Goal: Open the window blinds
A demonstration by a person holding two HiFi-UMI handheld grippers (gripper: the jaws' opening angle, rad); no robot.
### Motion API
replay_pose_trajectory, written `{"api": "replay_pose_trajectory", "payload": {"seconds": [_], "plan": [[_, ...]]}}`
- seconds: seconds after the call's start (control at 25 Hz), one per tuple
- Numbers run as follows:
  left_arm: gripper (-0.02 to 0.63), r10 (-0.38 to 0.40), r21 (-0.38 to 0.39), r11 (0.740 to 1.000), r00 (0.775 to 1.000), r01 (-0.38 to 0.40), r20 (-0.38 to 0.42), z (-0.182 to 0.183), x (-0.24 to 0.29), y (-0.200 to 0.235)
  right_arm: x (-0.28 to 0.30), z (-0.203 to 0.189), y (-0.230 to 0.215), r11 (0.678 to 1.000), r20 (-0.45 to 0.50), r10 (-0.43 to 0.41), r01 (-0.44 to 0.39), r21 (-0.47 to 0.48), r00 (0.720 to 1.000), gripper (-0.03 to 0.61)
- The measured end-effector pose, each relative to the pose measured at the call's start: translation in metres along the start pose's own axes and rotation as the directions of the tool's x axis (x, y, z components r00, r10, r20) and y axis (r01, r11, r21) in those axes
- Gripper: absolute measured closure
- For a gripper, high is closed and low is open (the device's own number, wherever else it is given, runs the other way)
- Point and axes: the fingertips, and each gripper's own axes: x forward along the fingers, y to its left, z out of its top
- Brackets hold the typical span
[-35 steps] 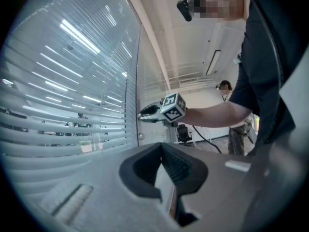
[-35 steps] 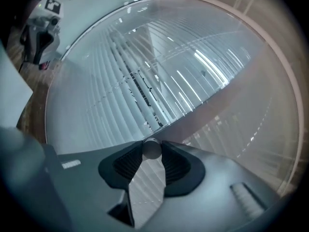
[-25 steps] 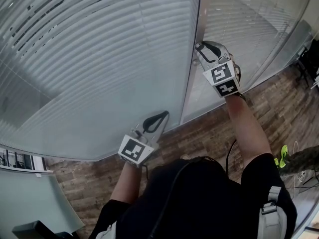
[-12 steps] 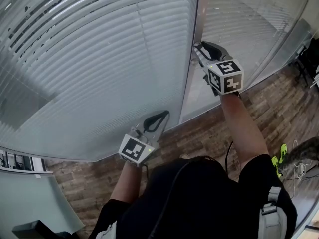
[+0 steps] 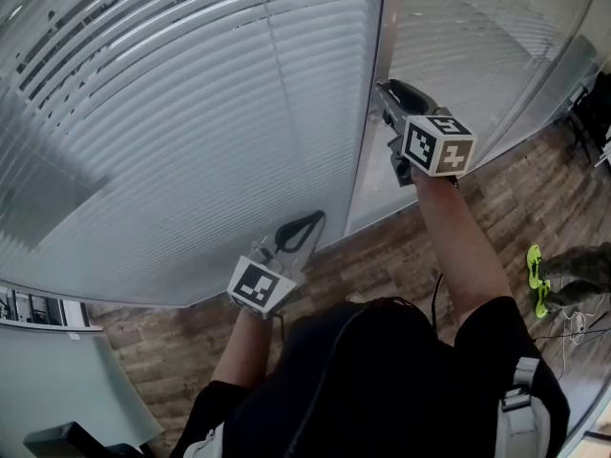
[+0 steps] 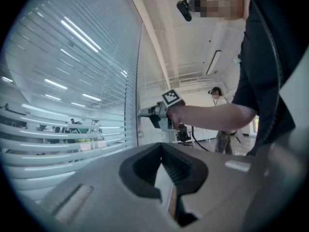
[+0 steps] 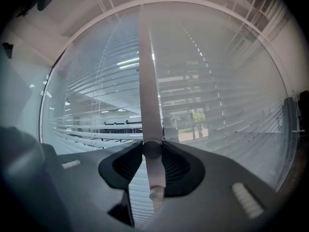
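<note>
Pale slatted blinds (image 5: 191,141) hang behind a glass wall, split by a grey upright post (image 5: 374,151). My right gripper (image 5: 383,90) points level at that post and is shut on a small round knob (image 7: 152,149) fixed to the post (image 7: 147,81). Its marker cube is rolled to one side. Through the slats (image 7: 217,105) a room and greenery show. My left gripper (image 5: 318,218) hangs lower, close to the glass, shut with nothing in it (image 6: 161,146). From the left gripper view the right gripper (image 6: 145,112) shows at the post.
A second small knob (image 7: 155,193) sits on the post below the held one. Wood-pattern floor (image 5: 410,256) runs along the foot of the glass. A dark chair (image 5: 594,113) stands at the right edge. Another person (image 6: 222,122) stands far off.
My right gripper has rolled about its own axis on the knob, so its cube shows a different face. The slats at upper left show slightly wider gaps. The left gripper has stayed put.
</note>
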Motion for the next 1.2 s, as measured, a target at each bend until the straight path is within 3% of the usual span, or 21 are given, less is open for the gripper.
{"api": "replay_pose_trajectory", "payload": {"seconds": [0.2,0.36,0.64,1.2], "plan": [[0.609,-0.007,-0.003,1.000,1.000,0.007,-0.019,0.0029,-0.0007,-0.0012,-0.0006,0.0009,-0.0009,0.996,0.014,0.004,-0.005,0.090,1.000,0.451],[0.609,-0.005,0.008,1.000,1.000,0.005,0.005,-0.0006,-0.0008,0.0014,-0.0005,0.0006,-0.0009,0.994,0.019,0.004,-0.006,0.108,1.000,0.449],[0.610,-0.008,0.008,1.000,1.000,0.008,-0.006,0.0000,-0.0008,0.0029,0.0001,-0.0007,0.0004,1.000,0.007,-0.009,0.010,-0.015,1.000,0.449],[0.609,-0.020,0.005,1.000,1.000,0.021,-0.018,0.0007,-0.0008,0.0014,-0.0023,0.0004,0.0028,0.997,0.001,-0.008,0.008,-0.082,1.000,0.433]]}}
